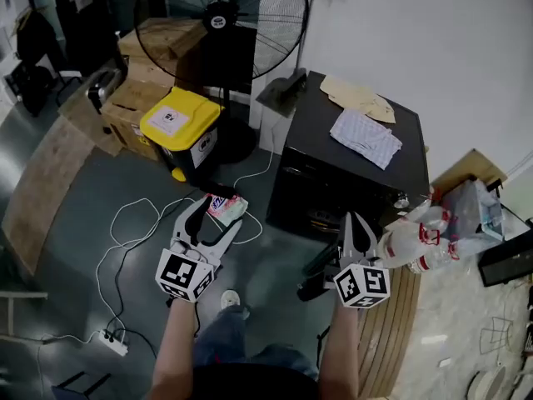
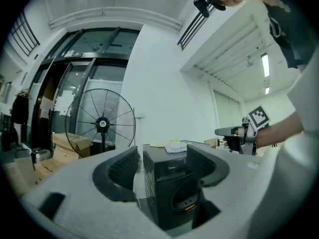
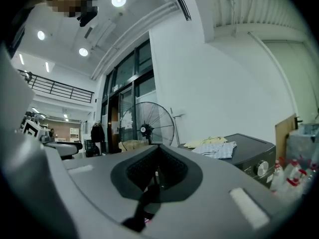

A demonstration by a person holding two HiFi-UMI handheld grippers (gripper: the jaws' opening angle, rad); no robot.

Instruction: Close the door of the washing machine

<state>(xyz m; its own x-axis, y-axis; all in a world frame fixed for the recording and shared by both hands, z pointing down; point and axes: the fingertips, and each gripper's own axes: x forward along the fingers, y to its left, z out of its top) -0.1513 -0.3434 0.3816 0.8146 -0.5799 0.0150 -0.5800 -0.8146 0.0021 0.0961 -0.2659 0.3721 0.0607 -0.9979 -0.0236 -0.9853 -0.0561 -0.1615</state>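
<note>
**Right claw pressed together beside the open door, left claw spread**

My right gripper (image 1: 356,223) has its jaws pressed together, pad against pad. In the right gripper view a thin dark shape shows low in the seam between them, and I cannot tell what it is. From the head view this gripper points at the front of the black washing machine (image 1: 329,194). Just beside it, on its left, the door (image 1: 319,267) stands swung out from the front. I cannot tell whether the jaws touch it.

My left gripper (image 1: 215,222) is spread wide and holds nothing. In its own view the gap between the jaws frames the machine's front corner, well beyond the tips. In the head view its tips hang over a small red and white packet (image 1: 226,208) on the floor.

A checked cloth (image 1: 365,137) lies on the machine's top with a pale yellowish sheet (image 1: 356,97) behind it. To the right of the machine, clear plastic bottles (image 1: 412,244) are heaped near my right gripper. A white cable (image 1: 125,240) loops across the grey floor to a power strip (image 1: 111,342) at the lower left. Farther back stand a bin with a yellow lid (image 1: 179,119) and a large black fan (image 1: 221,19).
</note>
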